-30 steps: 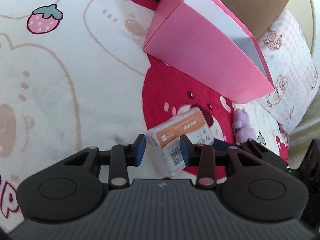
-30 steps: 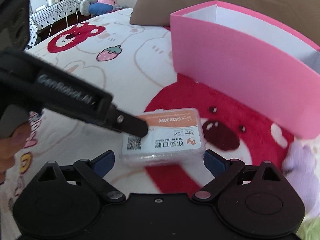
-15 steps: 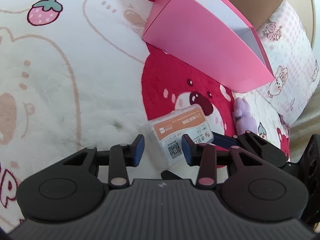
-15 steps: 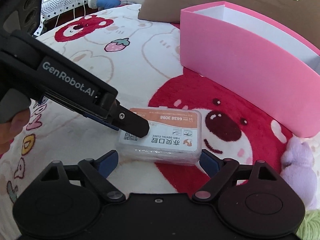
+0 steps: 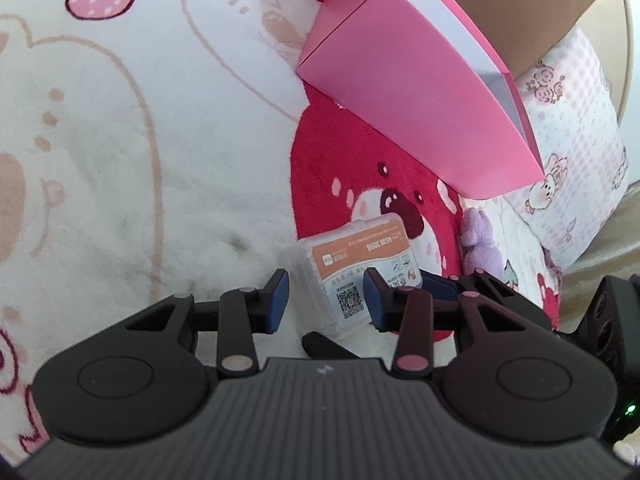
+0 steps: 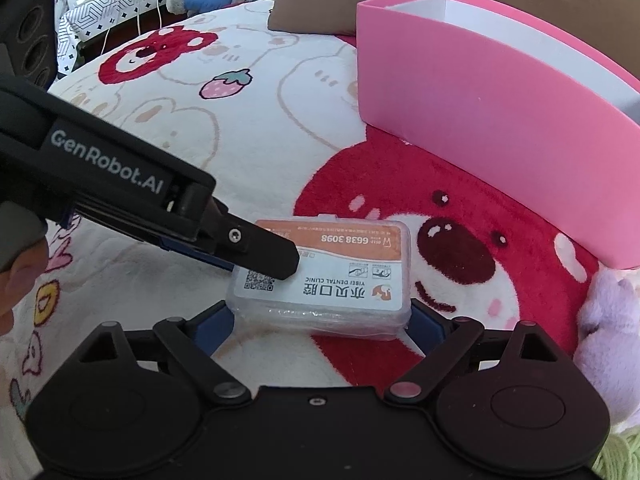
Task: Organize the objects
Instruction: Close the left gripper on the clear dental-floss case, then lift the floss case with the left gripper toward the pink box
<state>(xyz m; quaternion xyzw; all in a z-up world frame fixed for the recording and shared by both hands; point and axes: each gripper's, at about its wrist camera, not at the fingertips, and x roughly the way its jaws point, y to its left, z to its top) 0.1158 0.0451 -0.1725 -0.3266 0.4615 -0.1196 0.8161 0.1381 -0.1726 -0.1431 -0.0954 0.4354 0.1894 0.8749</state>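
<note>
The left gripper (image 5: 326, 300) is held with its jaws narrowly parted. A corner of the clear dental case (image 6: 340, 276) lies between them, and a sliver of blanket (image 6: 260, 128) shows beside the left pad, so no pinch is judged there. The case sits low over the blanket, across the front of the right gripper (image 6: 320, 324). Its widely spread jaws have just been closing, and the pads are set against the case's two short ends, so it is judged to be pinched lengthwise. Beyond the jaws and to their right, the pink box (image 6: 480, 120) stands open. Nothing is seen in the visible part of its inside. A purple plush toy (image 6: 608, 312) lies farther right. The case is still to be carried over and put in.
</note>
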